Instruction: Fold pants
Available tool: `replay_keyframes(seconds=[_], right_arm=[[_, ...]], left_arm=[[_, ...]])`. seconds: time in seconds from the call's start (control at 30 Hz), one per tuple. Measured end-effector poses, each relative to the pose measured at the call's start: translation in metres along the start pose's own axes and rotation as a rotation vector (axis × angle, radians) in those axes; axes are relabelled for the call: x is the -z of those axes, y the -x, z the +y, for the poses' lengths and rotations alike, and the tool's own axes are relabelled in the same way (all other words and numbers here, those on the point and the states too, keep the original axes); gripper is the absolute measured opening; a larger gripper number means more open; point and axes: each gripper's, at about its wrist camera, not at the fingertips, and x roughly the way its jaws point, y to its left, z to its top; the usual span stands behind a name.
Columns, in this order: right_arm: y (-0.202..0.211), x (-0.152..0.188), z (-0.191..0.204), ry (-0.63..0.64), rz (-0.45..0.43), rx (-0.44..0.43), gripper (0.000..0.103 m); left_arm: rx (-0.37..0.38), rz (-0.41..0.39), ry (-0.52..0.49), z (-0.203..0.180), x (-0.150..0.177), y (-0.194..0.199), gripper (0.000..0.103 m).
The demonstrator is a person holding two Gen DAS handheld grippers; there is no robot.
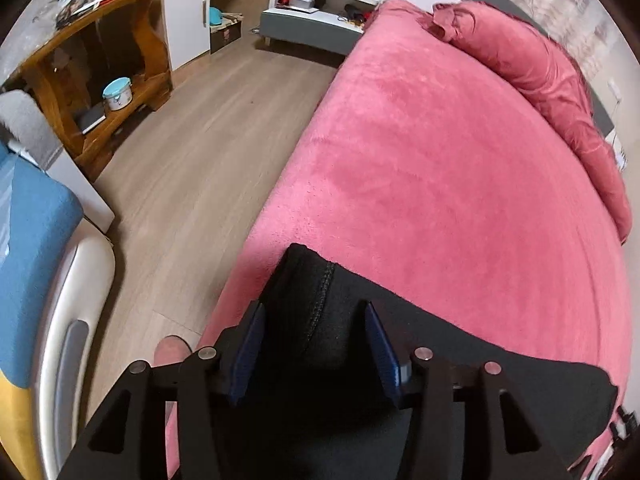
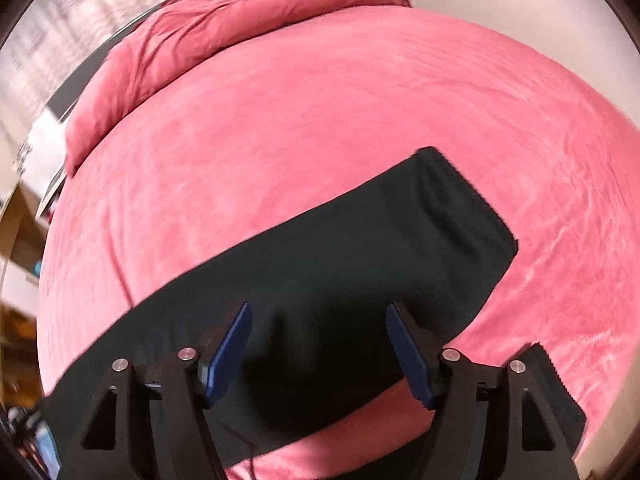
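Note:
Black pants [image 2: 360, 240] lie spread as a long band across the pink blanket of the bed [image 2: 320, 100]. In the left wrist view one end of the pants [image 1: 480, 360], with a stitched seam, reaches the bed's near left edge. My left gripper [image 1: 314, 308] hangs open over that end; the seam runs between its blue pads [image 1: 250, 344], which do not press on it. My right gripper [image 2: 319, 308] is open above the middle of the pants, with its blue pads [image 2: 230, 356] wide apart and nothing clamped. A second black strip [image 2: 556, 392] shows at the lower right.
A rolled pink duvet [image 1: 540, 72] lies along the head of the bed. The wooden floor [image 1: 192, 168] runs along the bed's left side, with a wooden shelf unit [image 1: 100, 80], a white nightstand [image 1: 320, 8] and a blue-cushioned seat [image 1: 32, 260]. A pink slipper [image 1: 172, 350] shows below.

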Motion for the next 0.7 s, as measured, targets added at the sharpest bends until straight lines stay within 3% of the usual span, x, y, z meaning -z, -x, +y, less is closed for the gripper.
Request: replay_keyframes(seconds=[0.23,0.4,0.5,0.63,0.7], right_arm=[[-0.028,-0.031,0.013,-0.083,0.047,-0.015,0.076],[-0.06,-0.045,0.046,-0.13,0.165,-0.012,0.076],[-0.079,-0.048,0.064,-0.167,0.248,0.043,0.076],[-0.088,-0.052,0.08,-0.17,0.253,0.129,0.083],[-0.09,-0.05,0.087,-0.139,0.246,0.175,0.079]], left_arm=[[-0.028,0.012,-0.038,-0.006,-0.004,-0.012,0.053],[-0.024,0.024,-0.047,-0.007,-0.013,-0.017,0.053],[-0.019,0.033,-0.041,-0.006,-0.019,-0.021,0.053],[-0.025,0.033,-0.046,-0.008,-0.022,-0.025,0.053],[-0.039,0.027,-0.068,-0.012,-0.022,-0.025,0.052]])
